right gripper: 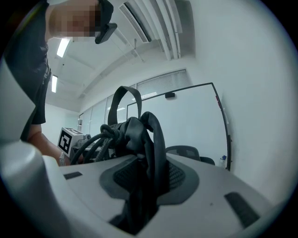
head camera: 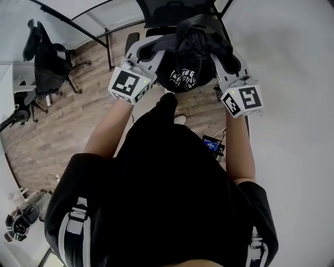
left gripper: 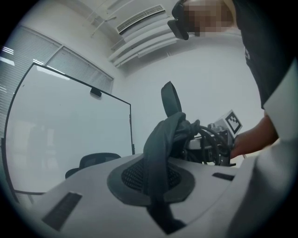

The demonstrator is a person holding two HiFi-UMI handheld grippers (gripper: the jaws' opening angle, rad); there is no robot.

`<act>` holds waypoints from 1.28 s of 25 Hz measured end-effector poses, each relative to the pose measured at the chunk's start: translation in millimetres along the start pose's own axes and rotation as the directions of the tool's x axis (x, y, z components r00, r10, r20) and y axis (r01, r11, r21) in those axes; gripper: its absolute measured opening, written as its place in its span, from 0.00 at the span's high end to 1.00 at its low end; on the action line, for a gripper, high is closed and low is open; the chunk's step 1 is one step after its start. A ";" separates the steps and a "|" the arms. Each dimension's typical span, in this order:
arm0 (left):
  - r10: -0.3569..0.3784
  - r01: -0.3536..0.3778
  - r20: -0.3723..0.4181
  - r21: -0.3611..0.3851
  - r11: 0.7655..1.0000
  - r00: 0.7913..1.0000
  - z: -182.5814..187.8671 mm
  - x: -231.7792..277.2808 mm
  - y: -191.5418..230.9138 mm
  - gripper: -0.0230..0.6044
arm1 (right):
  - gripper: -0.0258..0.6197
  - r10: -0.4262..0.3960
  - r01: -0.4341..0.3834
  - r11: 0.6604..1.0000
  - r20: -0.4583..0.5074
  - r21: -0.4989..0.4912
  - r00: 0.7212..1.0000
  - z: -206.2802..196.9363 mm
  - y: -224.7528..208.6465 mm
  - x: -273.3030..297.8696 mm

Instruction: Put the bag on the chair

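Bag: we see the black bag (head camera: 189, 57) held up between the two grippers, in front of the person's chest, with white lettering on its lower face.
Left hand-held gripper (left gripper: 156, 186): narrow, its jaws pinched on a flat dark strap (left gripper: 158, 148) of the bag that rises straight out of the pads.
Right hand-held gripper (right gripper: 146, 186): part closed, its jaws clamped on a thicker fold of bag fabric and a looped strap (right gripper: 156, 139).
Head view: we find the left hand-held gripper (head camera: 148, 52) at the bag's left side and the right hand-held gripper (head camera: 227, 58) at its right, marker cubes facing the camera.
Chair: the black chair (head camera: 167, 15) stands just beyond the bag at the top of the head view; we cannot tell whether the bag touches it.
Surroundings: a wooden floor (head camera: 68, 130) lies below, a second office chair (head camera: 49, 62) stands well apart at the left, and a whiteboard (left gripper: 70, 130) fills the wall behind.
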State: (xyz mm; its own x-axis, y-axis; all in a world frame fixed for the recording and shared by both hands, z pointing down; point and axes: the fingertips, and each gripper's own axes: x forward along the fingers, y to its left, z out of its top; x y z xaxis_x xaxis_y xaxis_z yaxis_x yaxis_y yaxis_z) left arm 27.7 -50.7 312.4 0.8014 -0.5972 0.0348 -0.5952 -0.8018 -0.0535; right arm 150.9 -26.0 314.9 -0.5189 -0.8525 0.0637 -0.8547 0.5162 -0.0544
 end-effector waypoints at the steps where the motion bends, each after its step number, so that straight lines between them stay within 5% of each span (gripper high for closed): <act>1: 0.001 -0.001 0.000 -0.008 1.000 1.000 -2.3 5.4 8.2 0.93 | 0.79 0.002 -0.002 1.000 -0.006 -0.001 1.000 -0.6 -4.4 9.0; 20: -0.050 0.047 -0.065 -0.053 0.997 0.997 -64.3 154.2 119.8 0.93 | 0.80 -0.046 0.051 0.996 -0.070 0.070 0.996 -46.4 -138.0 142.0; 32: -0.062 0.044 -0.154 -0.121 0.992 0.986 -143.4 218.5 159.7 0.93 | 0.80 -0.054 0.073 0.991 -0.166 0.113 0.985 -119.5 -202.9 202.6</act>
State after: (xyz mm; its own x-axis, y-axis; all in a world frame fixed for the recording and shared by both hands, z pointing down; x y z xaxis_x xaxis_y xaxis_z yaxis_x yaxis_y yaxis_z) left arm 99.2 -312.4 454.6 0.8180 -0.5426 0.1910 -0.5626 -0.8238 0.0689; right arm 217.6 -293.6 457.9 -0.4673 -0.8534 0.2309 -0.8833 0.4399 -0.1619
